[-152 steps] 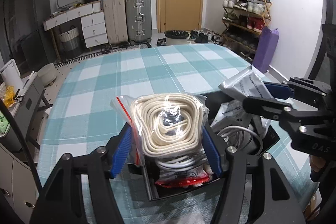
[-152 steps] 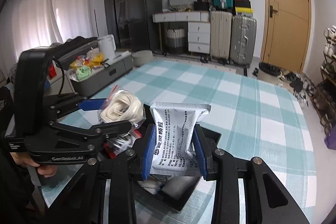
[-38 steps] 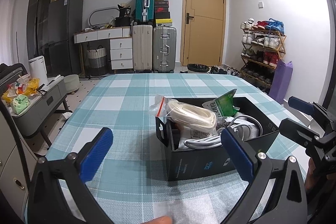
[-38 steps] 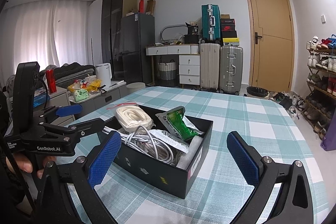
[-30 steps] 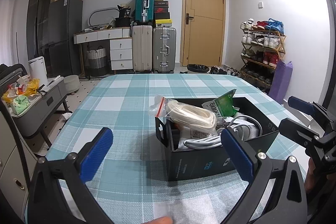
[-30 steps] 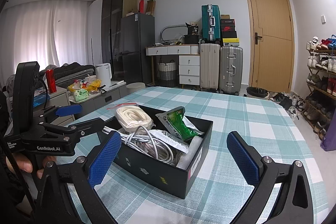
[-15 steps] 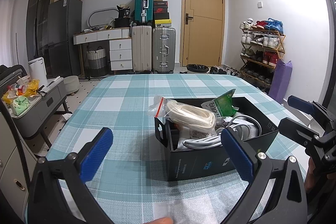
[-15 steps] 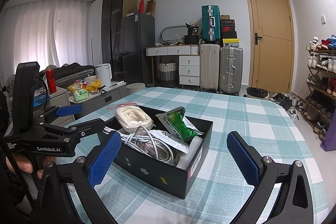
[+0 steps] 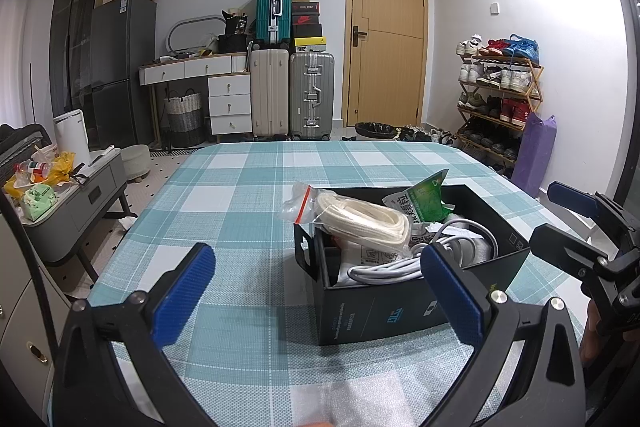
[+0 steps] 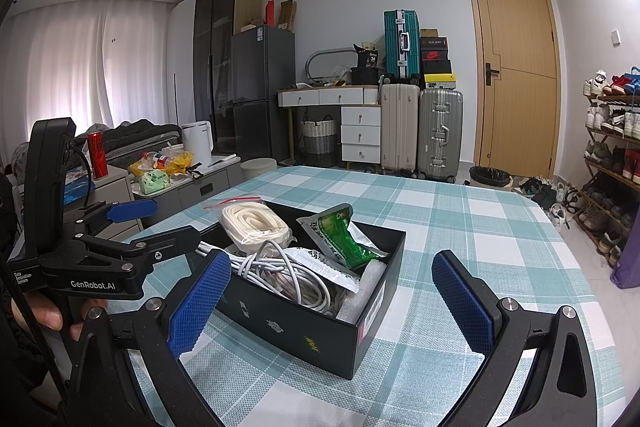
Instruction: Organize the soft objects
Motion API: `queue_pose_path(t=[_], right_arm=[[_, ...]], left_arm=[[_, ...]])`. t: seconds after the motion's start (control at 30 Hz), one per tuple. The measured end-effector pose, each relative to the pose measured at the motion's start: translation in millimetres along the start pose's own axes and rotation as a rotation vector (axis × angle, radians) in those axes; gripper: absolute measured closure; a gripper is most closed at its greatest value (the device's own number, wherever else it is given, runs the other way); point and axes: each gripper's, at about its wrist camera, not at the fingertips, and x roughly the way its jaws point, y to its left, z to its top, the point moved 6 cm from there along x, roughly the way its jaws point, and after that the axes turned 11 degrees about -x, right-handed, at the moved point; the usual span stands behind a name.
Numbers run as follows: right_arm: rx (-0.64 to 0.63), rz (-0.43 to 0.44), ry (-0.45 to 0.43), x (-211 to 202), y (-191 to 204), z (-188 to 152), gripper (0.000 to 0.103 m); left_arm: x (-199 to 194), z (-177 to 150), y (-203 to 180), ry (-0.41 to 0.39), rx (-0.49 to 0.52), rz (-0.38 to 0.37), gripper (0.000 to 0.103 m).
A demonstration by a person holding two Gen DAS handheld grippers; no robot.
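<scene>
1. Left wrist view: the left gripper [image 9: 318, 291] hangs level above the checked tablecloth [image 9: 240, 203], its blue pads spread wide and grasping nothing.
2. Ahead of it, slightly to the right, sits the black box [image 9: 404, 283]; the right pad [image 9: 450, 295] overlaps the box's near wall in this view, though whether they touch I cannot tell.
3. Inside the box lie a bagged rope coil [image 9: 360, 223], a green pouch [image 9: 426, 203] and a white cable [image 9: 404, 265]. The rope's bag sticks up over the left rim.
4. At the right edge of this view the right gripper [image 9: 576, 223] points in toward the box, released, with fingers of a hand just showing beneath it.
5. Right wrist view: the right gripper [image 10: 332, 297] is likewise level and wide open, empty, with the box [image 10: 320, 323] between and beyond its pads.
6. The left gripper [image 10: 156, 223] reaches in from the left, held by a hand [image 10: 60, 319] on its grip, tips beside the box's left end.
</scene>
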Motion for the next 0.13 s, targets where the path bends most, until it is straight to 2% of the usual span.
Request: queue_pose_path(t=[0.13], right_arm=[[0.000, 0.000, 0.000, 0.0, 0.0, -0.1, 0.001]], left_arm=[[-0.4, 0.2, -1.7, -0.003, 0.002, -0.003, 0.000]])
